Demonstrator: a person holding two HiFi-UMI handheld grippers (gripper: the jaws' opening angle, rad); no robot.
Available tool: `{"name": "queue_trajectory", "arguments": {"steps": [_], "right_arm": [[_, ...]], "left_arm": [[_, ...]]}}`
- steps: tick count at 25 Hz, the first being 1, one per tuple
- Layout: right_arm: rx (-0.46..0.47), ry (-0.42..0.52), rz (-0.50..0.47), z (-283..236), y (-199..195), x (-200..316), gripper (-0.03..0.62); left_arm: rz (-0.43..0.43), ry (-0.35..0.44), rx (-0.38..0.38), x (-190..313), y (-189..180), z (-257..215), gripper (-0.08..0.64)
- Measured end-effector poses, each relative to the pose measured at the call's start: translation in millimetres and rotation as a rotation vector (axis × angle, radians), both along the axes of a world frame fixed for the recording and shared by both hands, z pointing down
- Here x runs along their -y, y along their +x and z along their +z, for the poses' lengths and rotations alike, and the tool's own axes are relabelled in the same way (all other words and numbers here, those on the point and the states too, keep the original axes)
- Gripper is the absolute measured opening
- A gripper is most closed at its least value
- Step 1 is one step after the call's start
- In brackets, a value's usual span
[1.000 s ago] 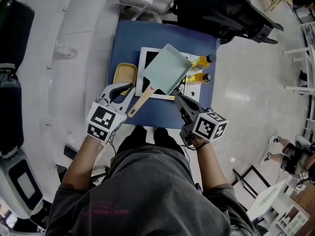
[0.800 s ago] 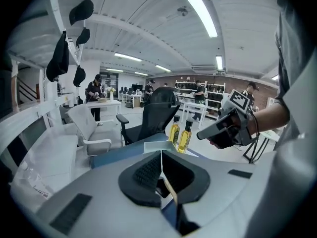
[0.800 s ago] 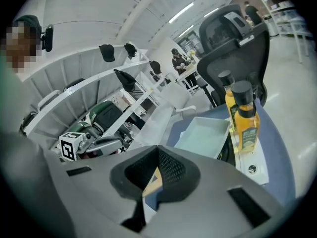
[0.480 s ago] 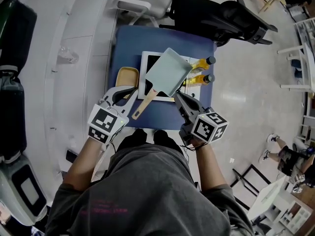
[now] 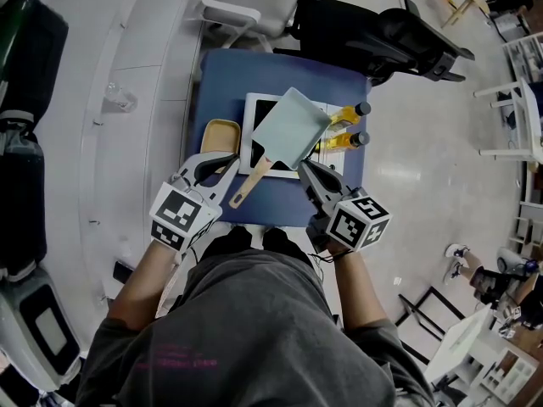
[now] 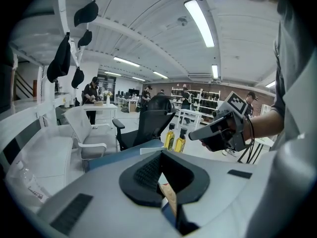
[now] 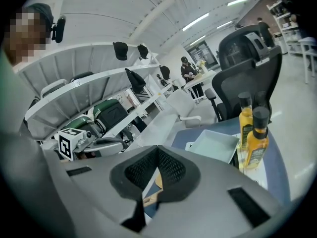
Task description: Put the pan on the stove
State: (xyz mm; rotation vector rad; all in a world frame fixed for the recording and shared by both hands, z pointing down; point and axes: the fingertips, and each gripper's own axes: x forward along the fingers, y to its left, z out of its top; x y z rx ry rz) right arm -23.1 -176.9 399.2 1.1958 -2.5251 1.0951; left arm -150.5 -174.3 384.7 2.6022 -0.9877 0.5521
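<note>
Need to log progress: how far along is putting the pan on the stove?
Done, apparently: the pan seems to rest on the stove, its wooden handle jutting over the blue table. In hand: nothing; the left gripper and right gripper are both shut, gripping nothing, near the handle. Left: seemingly nothing beyond backing the grippers away.

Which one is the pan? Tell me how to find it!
Look at the blue table in the middle of the floor, then the white stove on it. The pan lies on that stove: pale green and square with a wooden handle, unlike the yellow dish on its left and the two yellow bottles on its right.
</note>
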Motion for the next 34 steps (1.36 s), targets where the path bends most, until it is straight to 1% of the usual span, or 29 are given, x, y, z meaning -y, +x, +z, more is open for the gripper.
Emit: {"name": "queue_trajectory", "arguments": {"steps": [10, 18, 34], "right_arm": [[-0.01, 0.022, -0.022, -6.2, -0.6, -3.3, 0.003], [-0.009, 0.023, -0.044, -5.5, 4.9, -4.3, 0.003], [0.006, 0.011, -0.05, 0.7, 23.5, -3.7, 0.003]], "left_arm": [[-0.01, 0.004, -0.016, -2.6, 5.7, -6.0, 0.002], [-0.028, 0.001, -0.005, -3.6, 11.6, -6.6, 0.002], [-0.074, -0.016, 0.003, -1.8, 25.0, -0.4, 0.002]]}}
